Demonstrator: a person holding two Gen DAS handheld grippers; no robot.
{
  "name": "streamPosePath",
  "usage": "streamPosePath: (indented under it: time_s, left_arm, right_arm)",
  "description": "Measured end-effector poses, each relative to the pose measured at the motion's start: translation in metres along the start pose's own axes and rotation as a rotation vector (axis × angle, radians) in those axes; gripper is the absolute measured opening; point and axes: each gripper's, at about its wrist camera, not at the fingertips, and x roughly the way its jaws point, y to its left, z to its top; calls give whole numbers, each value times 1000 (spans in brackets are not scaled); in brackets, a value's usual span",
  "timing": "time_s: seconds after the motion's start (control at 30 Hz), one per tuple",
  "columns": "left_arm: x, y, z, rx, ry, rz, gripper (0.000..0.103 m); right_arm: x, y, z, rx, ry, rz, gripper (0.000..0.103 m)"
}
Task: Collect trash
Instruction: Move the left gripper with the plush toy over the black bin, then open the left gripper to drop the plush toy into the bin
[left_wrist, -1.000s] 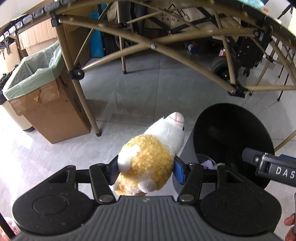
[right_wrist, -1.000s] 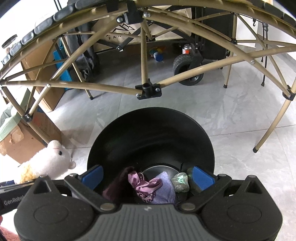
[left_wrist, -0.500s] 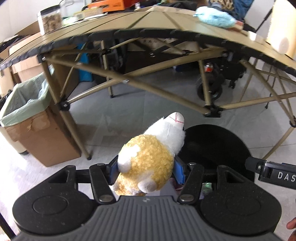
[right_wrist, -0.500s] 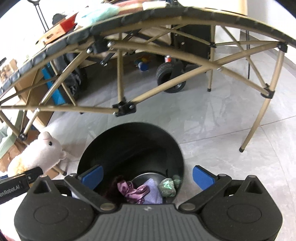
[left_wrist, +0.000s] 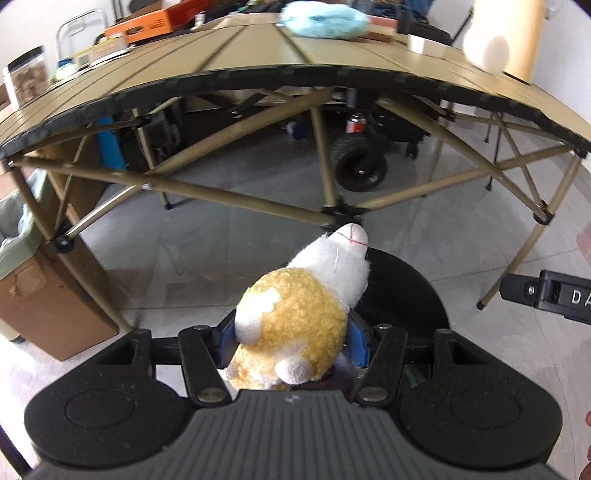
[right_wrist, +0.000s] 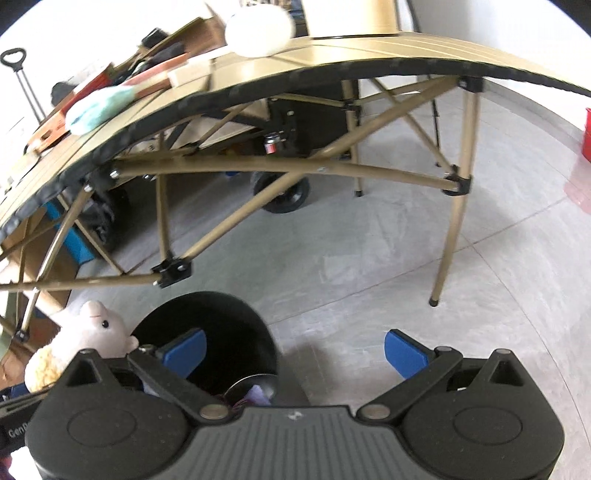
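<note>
My left gripper (left_wrist: 293, 341) is shut on a plush sheep (left_wrist: 303, 314) with a yellow woolly body and a white head, its blue pads pressing both flanks. The toy hangs above the near rim of a black round trash bin (left_wrist: 406, 295) on the floor. In the right wrist view the same sheep (right_wrist: 88, 336) shows at the lower left beside the bin (right_wrist: 221, 332), which holds crumpled purple and dark scraps at its bottom. My right gripper (right_wrist: 295, 350) is open with nothing between its blue pads, over the bin's right edge and the floor.
A tan folding table (left_wrist: 295, 66) stands ahead with crossed legs (right_wrist: 458, 236) near the bin. On it lie a light blue fluffy thing (left_wrist: 325, 22), boxes and a white roll (right_wrist: 258, 29). A lined cardboard box (left_wrist: 40, 295) sits at left; a wheeled cart (left_wrist: 358, 170) is under the table.
Both grippers rose and drew back from the bin, so the tabletop has come into view. The sheep stays gripped on the left. The bin has slid left and lower under the right gripper.
</note>
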Motion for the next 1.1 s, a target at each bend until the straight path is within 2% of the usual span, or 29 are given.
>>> streamPosePath:
  time_s: [0.37, 0.97, 1.07, 1.1]
  left_arm:
    - [17, -39, 4, 78, 25, -34, 58]
    - [46, -53, 5, 88, 121, -47, 61]
    - [47, -52, 6, 71, 145, -53, 70]
    - [48, -51, 6, 62, 159, -58, 84]
  right_arm:
    - [-5, -25, 5, 71, -22, -17, 103]
    - [-4, -46, 6, 144, -39, -58, 103]
    - [-4, -46, 6, 145, -40, -64, 103]
    - [-4, -46, 6, 144, -39, -65, 103]
